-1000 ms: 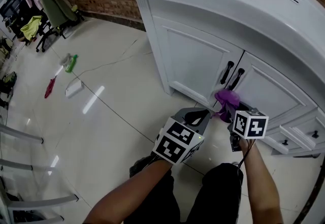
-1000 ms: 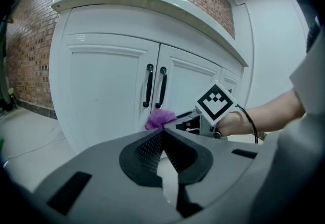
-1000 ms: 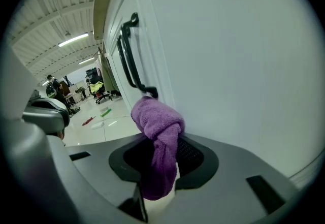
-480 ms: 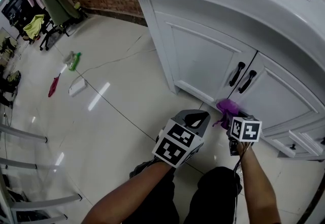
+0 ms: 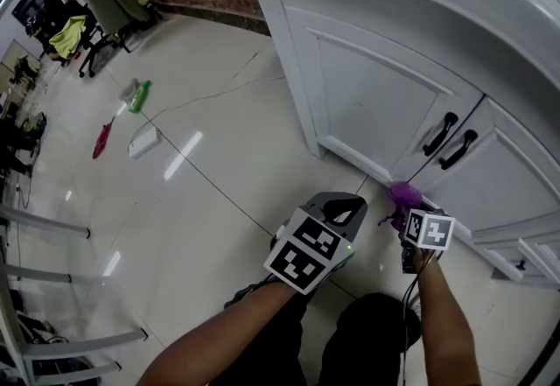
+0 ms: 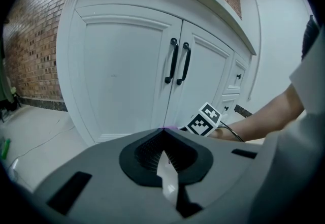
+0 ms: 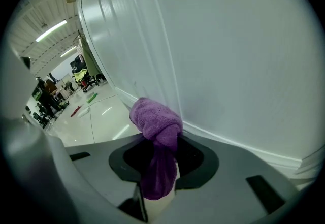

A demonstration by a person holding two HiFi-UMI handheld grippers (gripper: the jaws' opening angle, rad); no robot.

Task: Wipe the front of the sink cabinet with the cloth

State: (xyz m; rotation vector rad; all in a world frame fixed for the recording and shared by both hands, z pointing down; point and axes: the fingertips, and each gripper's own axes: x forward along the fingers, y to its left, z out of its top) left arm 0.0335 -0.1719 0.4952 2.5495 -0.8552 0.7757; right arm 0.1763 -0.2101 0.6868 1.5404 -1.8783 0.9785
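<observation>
Presently: right gripper [image 5: 409, 211], jaws clamped on bunched purple terry cloth [image 7: 155, 121]. Wad sits low against white panelled sink cabinet front [image 5: 376, 104], near doors' bottom edge, just above glossy pale tiled floor [image 5: 201, 192]; contact likely, not certain. Left gripper [image 5: 343, 205], jaws closed, nothing between, held back from cabinet. Step judged: wiping lower front. Next move calls for firm press on panel, sweep upward toward black bar handles [image 5: 451, 141] without snagging.

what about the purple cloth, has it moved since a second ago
Yes. In the head view the purple cloth has slid down and away from the black door handles, which it sat just under before.
</observation>
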